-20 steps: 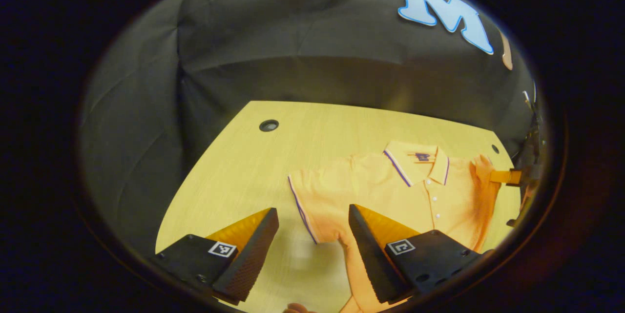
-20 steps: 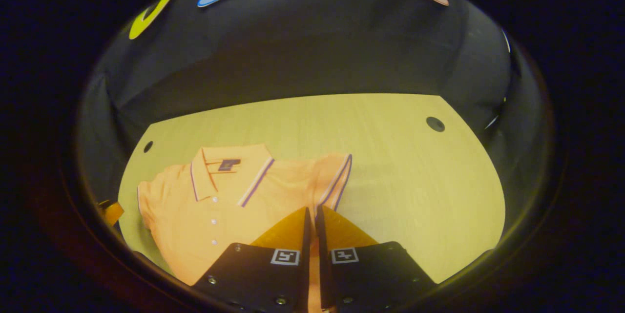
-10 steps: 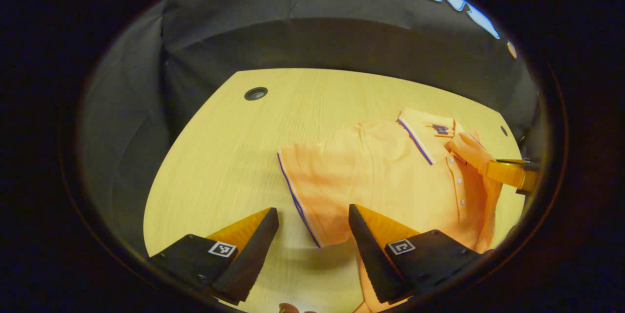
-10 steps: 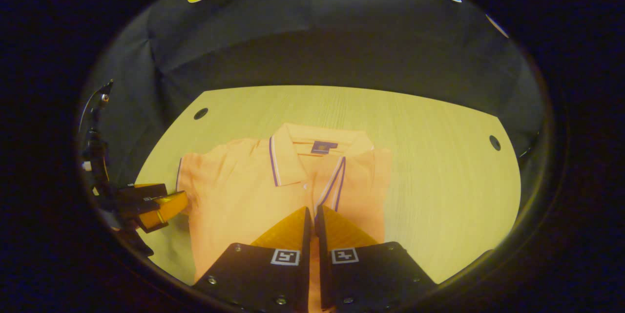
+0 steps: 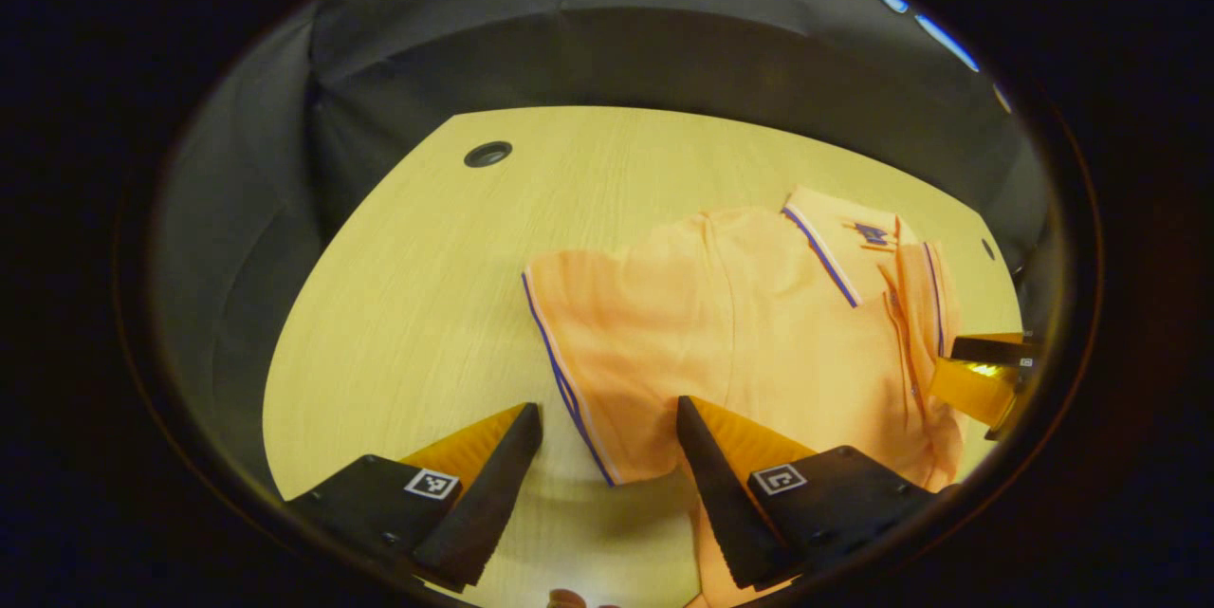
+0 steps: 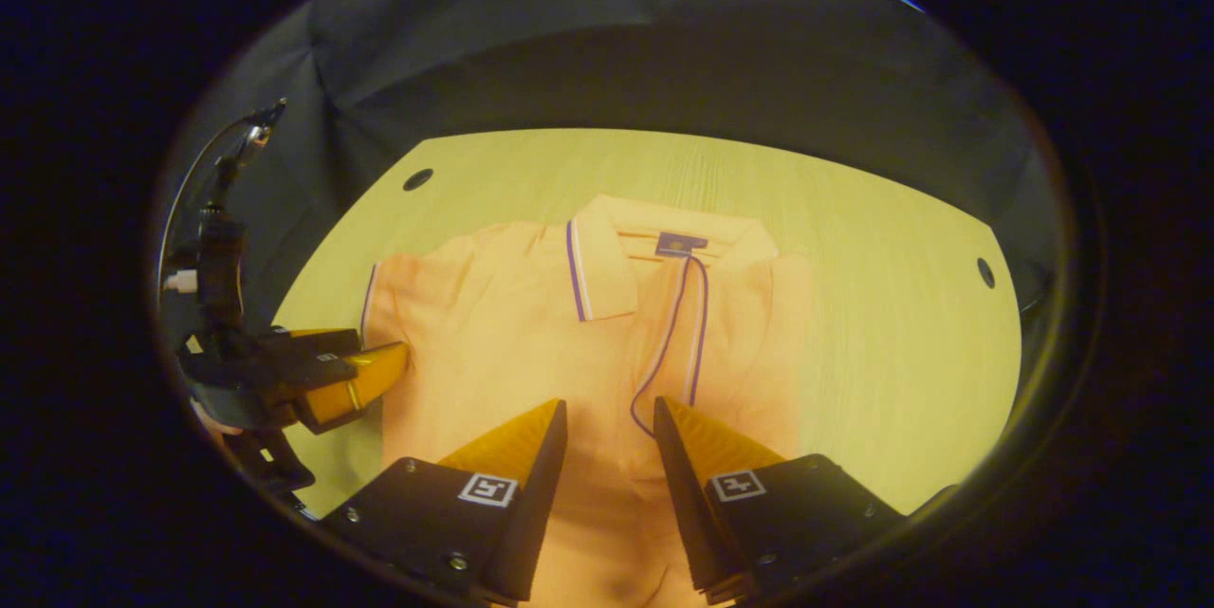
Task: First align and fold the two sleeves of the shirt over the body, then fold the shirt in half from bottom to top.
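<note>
left gripper view: my left gripper (image 5: 607,428) hangs open over the shirt (image 5: 749,323) sleeve edge, the shirt closer than before. right gripper view: my right gripper (image 6: 607,428) has let go; its sleeve (image 6: 697,323) lies folded on the shirt, flat on the desk (image 6: 901,304).

Probably a recording booth: black cloth wall (image 5: 569,48) behind a bare wooden table (image 5: 417,304).
</note>
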The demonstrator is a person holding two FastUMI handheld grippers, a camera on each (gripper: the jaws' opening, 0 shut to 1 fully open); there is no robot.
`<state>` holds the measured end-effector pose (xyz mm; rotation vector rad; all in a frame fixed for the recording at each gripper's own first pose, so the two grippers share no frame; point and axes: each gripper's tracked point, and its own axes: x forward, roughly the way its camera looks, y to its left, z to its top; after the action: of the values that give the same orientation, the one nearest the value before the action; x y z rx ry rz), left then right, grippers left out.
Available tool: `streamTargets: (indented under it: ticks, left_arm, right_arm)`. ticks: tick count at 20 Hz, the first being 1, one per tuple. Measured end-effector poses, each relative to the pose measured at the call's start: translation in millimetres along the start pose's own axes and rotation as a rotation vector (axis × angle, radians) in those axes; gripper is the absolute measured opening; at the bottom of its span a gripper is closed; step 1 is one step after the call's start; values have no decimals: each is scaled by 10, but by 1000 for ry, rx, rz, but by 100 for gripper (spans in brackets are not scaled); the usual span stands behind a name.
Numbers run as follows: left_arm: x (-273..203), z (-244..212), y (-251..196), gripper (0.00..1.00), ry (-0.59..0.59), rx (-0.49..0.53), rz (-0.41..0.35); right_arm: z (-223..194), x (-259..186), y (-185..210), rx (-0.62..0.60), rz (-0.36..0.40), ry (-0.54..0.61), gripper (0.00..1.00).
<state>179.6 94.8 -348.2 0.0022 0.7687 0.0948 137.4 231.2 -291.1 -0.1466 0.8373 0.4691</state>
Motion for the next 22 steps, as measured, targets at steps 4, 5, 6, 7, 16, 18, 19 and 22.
streamTargets:
  ticks: [4, 5, 6, 7, 16, 18, 19, 22]
  left_arm:
    - [8, 7, -8, 96, -6, -11, 10]
    - [7, 3, -18, 95, -3, -8, 7]
    - [5, 13, -47, 94, -4, -2, -3]
    - [20, 26, -66, 76, 0, 1, -4]
    - [-25, 275, -362, 14, -37, 112, 40]
    - [-70, 422, -572, 14, -70, 169, 21]
    - [-89, 486, -700, 14, -86, 200, 11]
    - [-160, 618, -1142, 14, -125, 292, -36]
  right_arm:
    - [37, -123, 10, 29, 8, -27, 59]
    - [46, -140, -9, 34, 5, -34, 59]
    - [50, -161, -29, 38, 1, -37, 59]
    - [56, -175, -43, 43, -1, -40, 59]
    - [-374, -724, -264, 69, -36, -55, 59]
    - [-631, -836, -279, 98, -28, -24, 59]
    - [-733, -879, -278, 111, -25, -11, 59]
    - [-1127, -1070, -280, 159, -24, 29, 59]
